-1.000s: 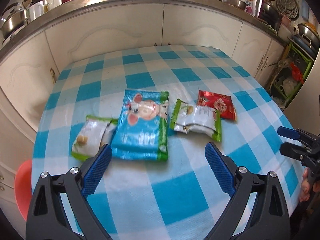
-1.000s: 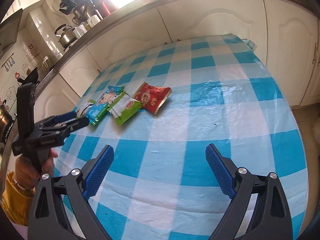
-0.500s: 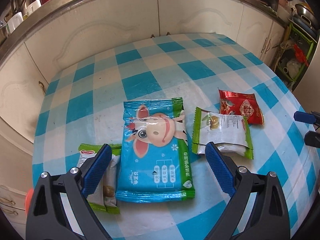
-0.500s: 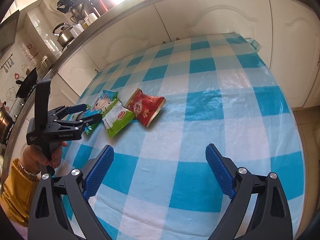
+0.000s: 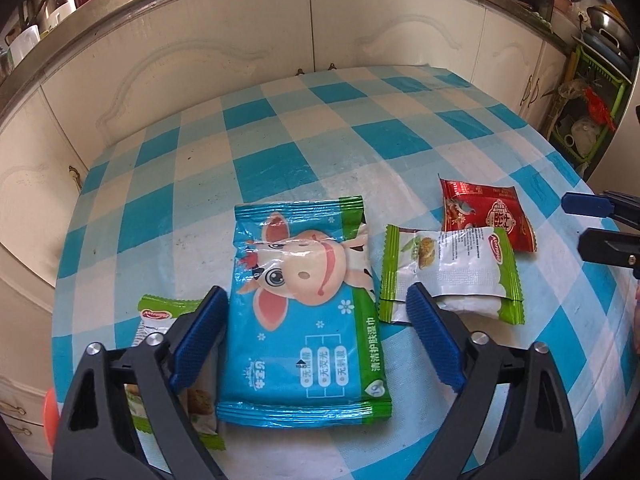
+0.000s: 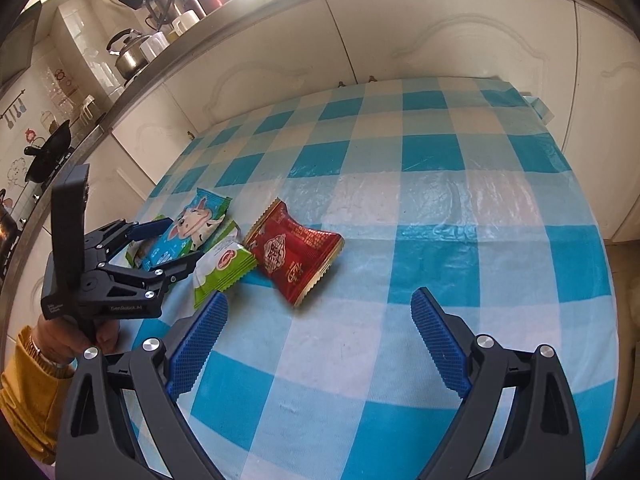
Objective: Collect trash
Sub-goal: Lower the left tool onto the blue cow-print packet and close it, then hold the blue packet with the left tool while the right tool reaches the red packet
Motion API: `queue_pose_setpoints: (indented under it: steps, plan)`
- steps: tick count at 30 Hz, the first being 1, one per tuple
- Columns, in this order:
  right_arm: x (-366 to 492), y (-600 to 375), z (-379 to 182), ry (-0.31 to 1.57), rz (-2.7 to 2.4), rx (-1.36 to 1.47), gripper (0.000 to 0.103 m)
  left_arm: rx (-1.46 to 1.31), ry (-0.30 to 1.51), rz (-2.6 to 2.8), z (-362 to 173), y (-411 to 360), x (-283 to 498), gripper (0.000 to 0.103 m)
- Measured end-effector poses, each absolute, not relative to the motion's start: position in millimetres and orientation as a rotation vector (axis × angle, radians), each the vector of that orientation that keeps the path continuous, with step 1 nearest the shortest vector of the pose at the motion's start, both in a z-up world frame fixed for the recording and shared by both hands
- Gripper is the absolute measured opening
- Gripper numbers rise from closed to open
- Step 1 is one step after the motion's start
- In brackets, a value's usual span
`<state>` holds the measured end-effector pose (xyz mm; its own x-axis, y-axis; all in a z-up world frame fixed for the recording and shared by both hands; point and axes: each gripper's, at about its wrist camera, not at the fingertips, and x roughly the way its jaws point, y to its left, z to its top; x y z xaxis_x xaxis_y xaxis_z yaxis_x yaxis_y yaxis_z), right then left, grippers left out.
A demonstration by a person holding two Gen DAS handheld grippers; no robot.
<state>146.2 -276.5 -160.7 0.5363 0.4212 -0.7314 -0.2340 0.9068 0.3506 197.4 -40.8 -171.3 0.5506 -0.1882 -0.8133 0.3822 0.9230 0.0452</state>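
Four wrappers lie on the blue-checked tablecloth [image 5: 280,120]. A blue wet-wipes pack [image 5: 304,320] with a cartoon cow lies flat between the jaws of my left gripper [image 5: 316,308]. Those jaws are closing, and the pads stand just off the pack's sides. A green-and-white wrapper [image 5: 156,316] is partly hidden under the left finger. Another green-and-white wrapper [image 5: 452,276] lies to the right, and a red packet [image 5: 488,216] beyond it. My right gripper [image 6: 320,308] is open and empty, just short of the red packet [image 6: 296,252]. The right wrist view also shows the left gripper [image 6: 178,242] over the blue pack [image 6: 192,224].
White cabinets [image 5: 312,32] and a counter with pots curve around the table's far side. A green rack [image 5: 588,120] with dishes stands at the right. An orange stool [image 5: 50,412] shows below the table's left edge. A hand in a yellow sleeve [image 6: 28,392] holds the left gripper.
My left gripper came forward and down until the blue pack lay between its jaws, which narrowed a little. My right gripper moved closer to the red packet.
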Motion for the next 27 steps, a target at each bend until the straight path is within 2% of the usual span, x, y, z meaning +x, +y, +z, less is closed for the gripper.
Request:
queue_pose_setpoints:
  steps: [4, 6, 9, 17, 27]
  plan:
    - [155.8, -271.0, -164.4, 0.934, 0.399, 0.212, 0.092, 0.186, 0.932, -0.331, -170.9, -38.9, 198.0, 0.078]
    - [160.9, -266.7, -166.3, 0.938, 0.405, 0.198, 0.092, 0.171, 0.926, -0.317, -169.9, -37.2, 197.8, 0.069]
    - [168.3, -259.8, -167.7, 0.937, 0.41, 0.17, 0.092, 0.165, 0.925, -0.3, -169.4, -36.6, 196.3, 0.065]
    - [185.8, -240.7, -170.4, 0.941, 0.421, 0.068, 0.092, 0.086, 0.934, -0.284, -166.2, -28.9, 190.8, 0.06]
    - [193.1, -222.1, -170.9, 0.901, 0.437, -0.09, 0.092, -0.013, 0.929, -0.273, -162.5, -10.8, 174.2, 0.06]
